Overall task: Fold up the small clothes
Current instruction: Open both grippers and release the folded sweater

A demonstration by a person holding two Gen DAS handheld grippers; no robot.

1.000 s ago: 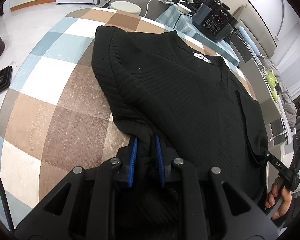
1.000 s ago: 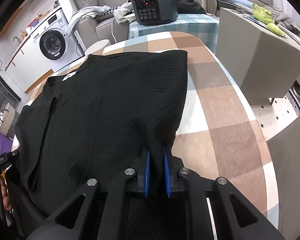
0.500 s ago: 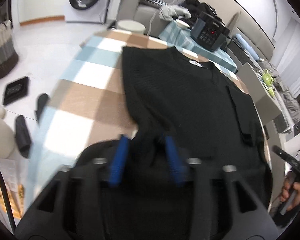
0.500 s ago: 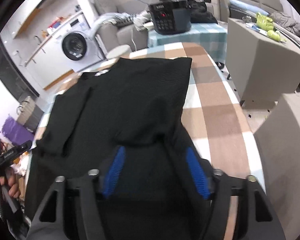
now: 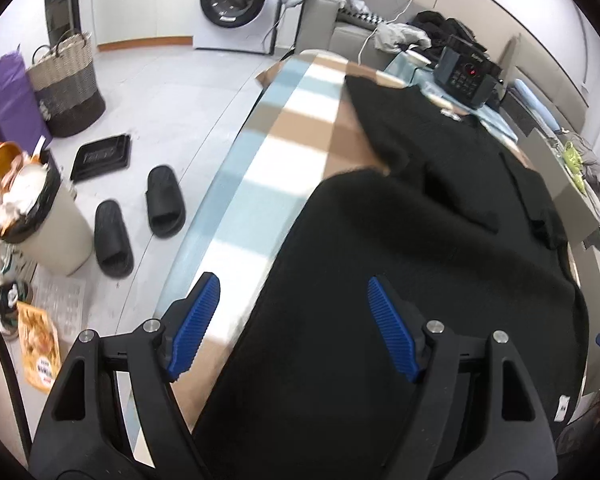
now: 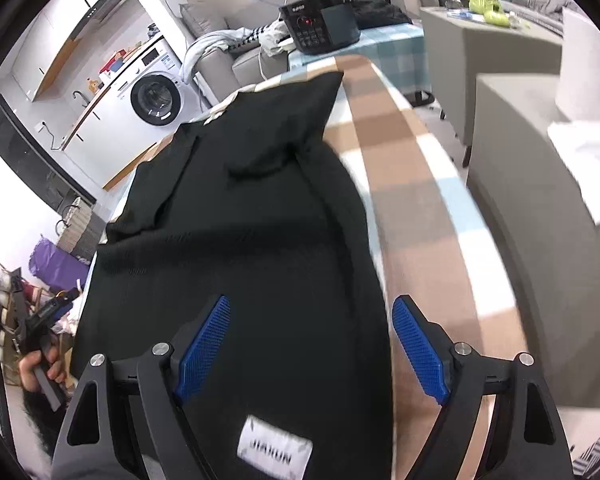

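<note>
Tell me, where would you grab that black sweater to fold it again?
Probably the folded-over edge of the black sweater lying across the checked table, coming from the near side. That edge forms a raised, straight lip. Each open hand-held gripper could pinch one end.

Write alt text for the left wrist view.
The left gripper, jaws opening and pads clear of the cloth, hovers over a black knit sweater on a checked tablecloth. On the floor: black slippers, a bin, a washing machine.
</note>
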